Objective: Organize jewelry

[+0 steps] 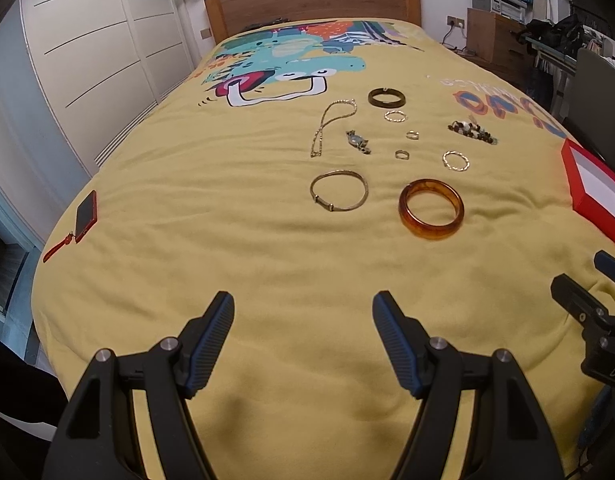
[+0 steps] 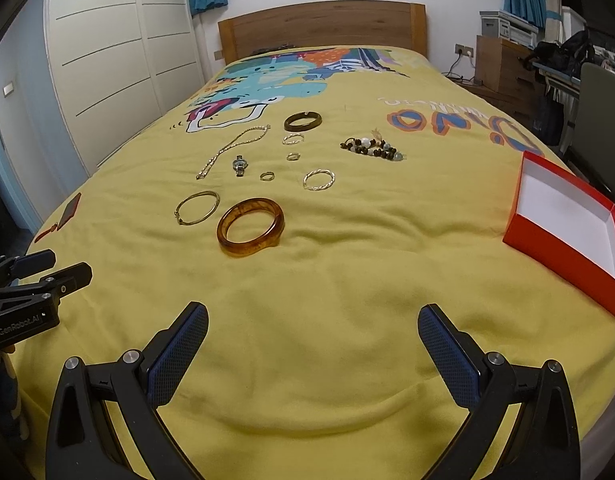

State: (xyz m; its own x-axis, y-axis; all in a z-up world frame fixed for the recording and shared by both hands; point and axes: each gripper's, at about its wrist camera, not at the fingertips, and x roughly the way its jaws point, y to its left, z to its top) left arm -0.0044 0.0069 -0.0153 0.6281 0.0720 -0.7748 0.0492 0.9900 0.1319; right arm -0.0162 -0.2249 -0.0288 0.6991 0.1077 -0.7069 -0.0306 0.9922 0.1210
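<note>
Jewelry (image 2: 251, 233) spread on yellow bedspread (image 2: 327, 280), wooden headboard (image 2: 323, 24), white wardrobe (image 2: 107, 60), both tongs (image 1: 303, 312) (image 2: 313, 324) released

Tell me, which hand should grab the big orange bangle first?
Probably the left. The left gripper, open, points almost straight at the amber bangle. From the right gripper, also open, it lies off to the left, while the red box sits right.

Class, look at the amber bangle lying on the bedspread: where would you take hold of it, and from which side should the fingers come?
Grip the near arc of the amber bangle, probably from above, one finger inside the ring and one outside. It lies flat on the soft yellow bedspread, so its band offers no side purchase, while its open centre leaves room for a finger. The right gripper is open and empty, roughly facing it.
</note>
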